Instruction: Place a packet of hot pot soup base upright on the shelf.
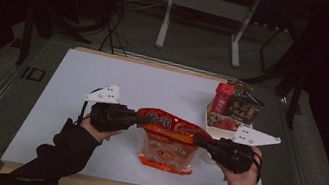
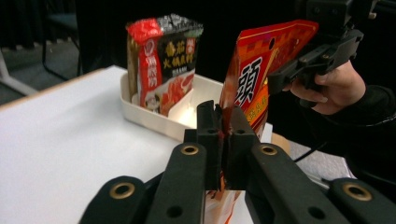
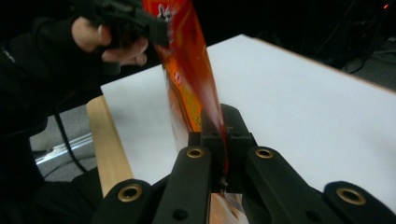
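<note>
White table (image 1: 101, 92): three packets, one tray (image 1: 212, 126).

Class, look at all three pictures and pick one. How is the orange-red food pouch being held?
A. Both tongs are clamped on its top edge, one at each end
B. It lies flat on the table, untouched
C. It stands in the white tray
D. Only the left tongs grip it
A: the left tongs and the right tongs each pinch the orange-red pouch, which hangs between them in front of the white tray.

An orange plastic food pouch (image 1: 168, 141) hangs over the near middle of the white-topped bench (image 1: 102, 87), between both tongs; far right, a cream rectangular tray (image 1: 212, 126) holds upright sachets (image 1: 233, 106).
</note>
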`<control>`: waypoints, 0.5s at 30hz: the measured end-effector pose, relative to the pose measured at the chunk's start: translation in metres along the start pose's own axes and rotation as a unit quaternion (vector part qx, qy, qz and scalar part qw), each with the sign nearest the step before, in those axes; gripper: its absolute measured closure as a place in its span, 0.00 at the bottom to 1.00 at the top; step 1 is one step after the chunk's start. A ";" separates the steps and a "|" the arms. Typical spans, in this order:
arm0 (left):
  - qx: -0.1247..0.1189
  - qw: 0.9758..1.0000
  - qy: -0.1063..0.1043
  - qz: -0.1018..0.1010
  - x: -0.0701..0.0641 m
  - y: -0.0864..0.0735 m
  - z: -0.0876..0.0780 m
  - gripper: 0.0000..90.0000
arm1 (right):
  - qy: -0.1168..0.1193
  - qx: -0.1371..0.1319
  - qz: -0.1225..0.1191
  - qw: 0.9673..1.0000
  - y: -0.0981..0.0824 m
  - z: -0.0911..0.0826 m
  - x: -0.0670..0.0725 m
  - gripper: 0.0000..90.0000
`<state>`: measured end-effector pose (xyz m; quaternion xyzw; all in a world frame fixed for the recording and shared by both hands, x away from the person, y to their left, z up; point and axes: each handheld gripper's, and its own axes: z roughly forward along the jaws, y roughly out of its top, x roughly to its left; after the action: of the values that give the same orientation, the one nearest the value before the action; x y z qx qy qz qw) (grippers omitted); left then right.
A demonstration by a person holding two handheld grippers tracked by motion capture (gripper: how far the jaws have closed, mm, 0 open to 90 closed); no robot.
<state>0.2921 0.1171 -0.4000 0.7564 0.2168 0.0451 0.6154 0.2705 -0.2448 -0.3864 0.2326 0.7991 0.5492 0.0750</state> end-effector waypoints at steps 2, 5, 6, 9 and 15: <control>-0.003 1.000 -0.001 0.000 -0.001 0.000 0.001 0.94 | -0.007 -0.004 -0.006 1.000 0.004 -0.002 -0.001 1.00; -0.012 1.000 -0.013 0.001 -0.001 0.000 0.001 0.92 | -0.011 -0.009 -0.007 1.000 0.008 -0.004 -0.003 1.00; -0.014 1.000 -0.012 0.000 -0.001 0.000 0.001 0.90 | -0.008 -0.013 -0.003 1.000 0.009 -0.006 -0.004 1.00; -0.015 1.000 -0.010 0.002 -0.002 0.003 0.000 0.83 | -0.011 -0.015 -0.008 1.000 0.015 -0.008 -0.004 1.00; -0.025 1.000 -0.002 -0.011 -0.001 -0.001 -0.006 0.44 | -0.021 -0.031 -0.015 0.999 0.027 -0.016 -0.006 1.00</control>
<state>0.2887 0.1219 -0.3994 0.7389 0.2223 0.0423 0.6347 0.2776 -0.2534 -0.3568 0.2297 0.7832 0.5678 0.1068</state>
